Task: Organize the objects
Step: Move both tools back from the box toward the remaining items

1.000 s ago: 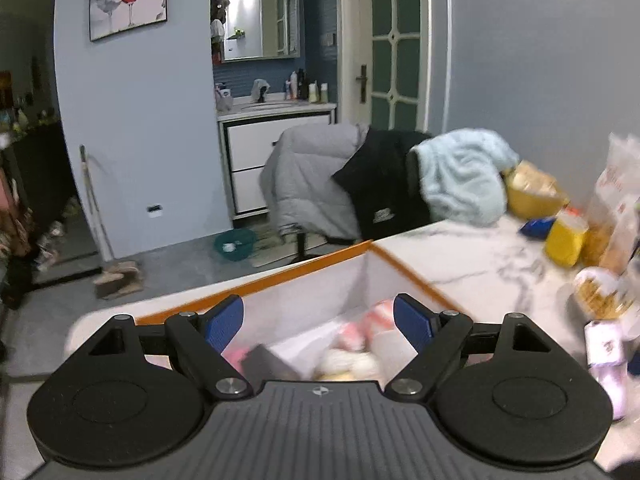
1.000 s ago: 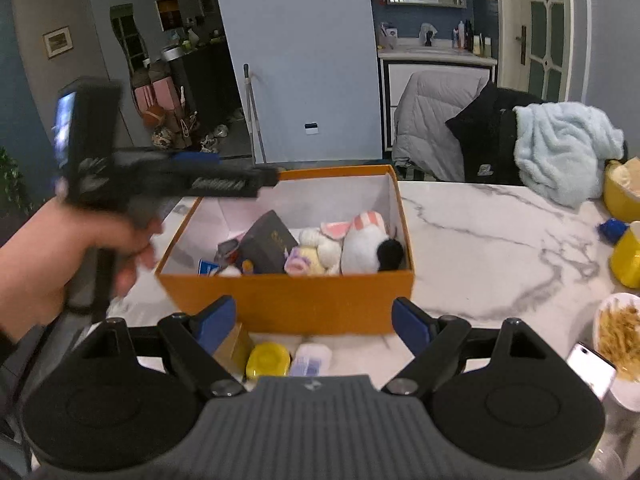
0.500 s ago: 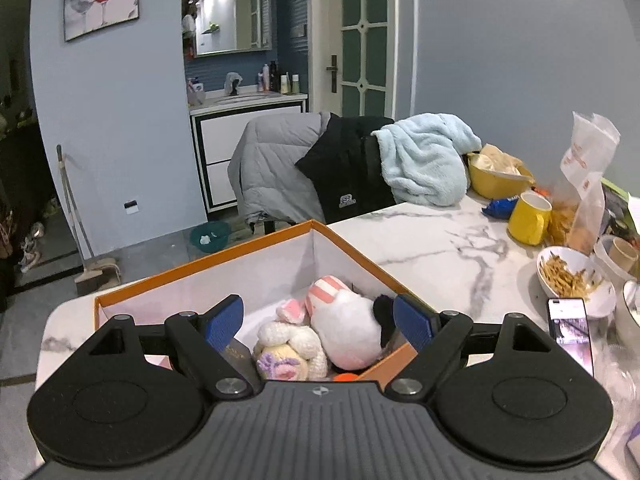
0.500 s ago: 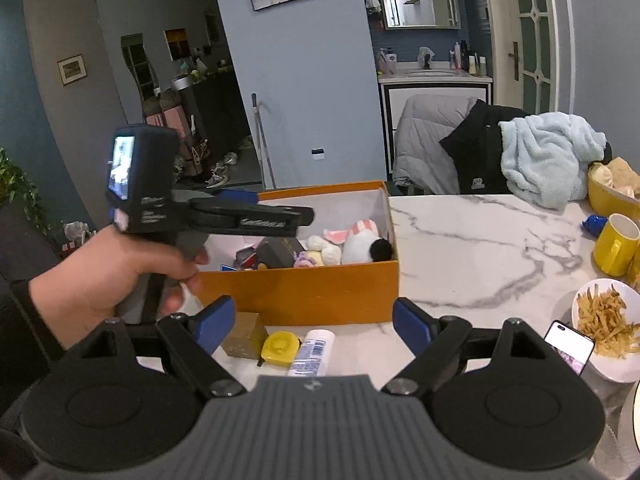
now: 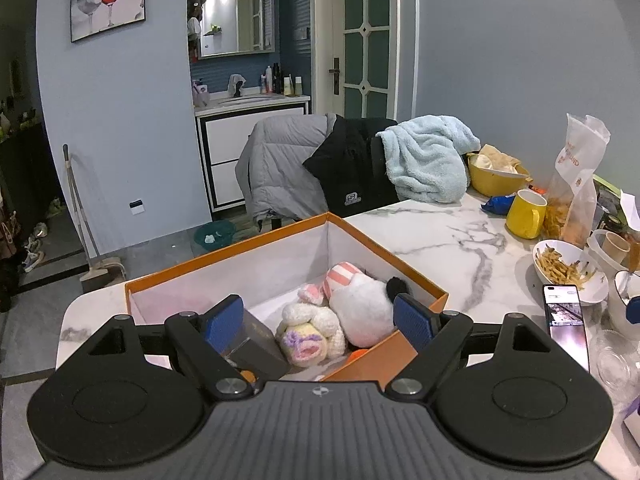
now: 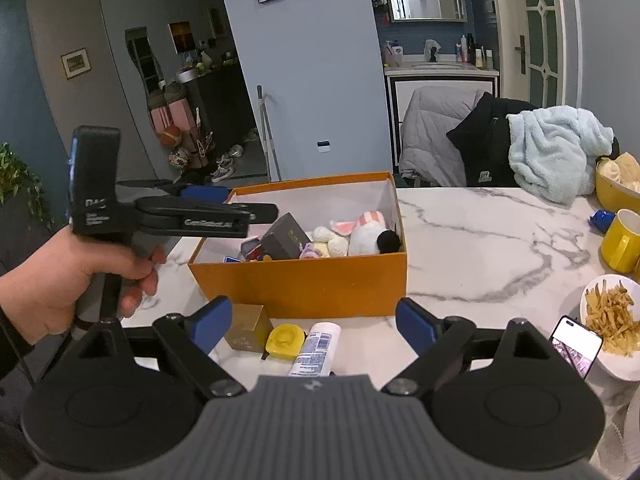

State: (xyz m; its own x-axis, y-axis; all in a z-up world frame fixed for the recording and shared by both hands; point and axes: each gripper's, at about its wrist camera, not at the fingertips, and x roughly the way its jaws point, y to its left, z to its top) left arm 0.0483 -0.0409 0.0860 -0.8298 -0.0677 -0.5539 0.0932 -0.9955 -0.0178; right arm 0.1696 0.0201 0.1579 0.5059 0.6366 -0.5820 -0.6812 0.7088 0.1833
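Observation:
An orange box [image 6: 304, 288] stands on the marble table [image 6: 480, 240]. It holds a white plush toy [image 6: 366, 234], a small pastel plush [image 5: 306, 336] and a dark grey box [image 6: 285, 235]. In front of the orange box lie a gold box [image 6: 247, 328], a yellow lid [image 6: 285, 341] and a white tube [image 6: 316, 347]. My left gripper [image 5: 319, 322] is open and empty above the orange box's near left corner; it also shows in the right wrist view [image 6: 236, 210]. My right gripper [image 6: 314, 320] is open and empty above the loose items.
To the right are a bowl of fries [image 6: 610, 322], a phone [image 6: 576, 346], a yellow mug [image 6: 622, 246] and a yellow bowl [image 5: 496, 180]. A snack bag [image 5: 574, 184] and cups [image 5: 616, 246] stand at the far right. Clothes drape a chair [image 5: 360, 168] behind the table.
My left gripper has risen and pulled back from inside the orange box and turned right. My right gripper has pulled back and up, so more of the loose items show.

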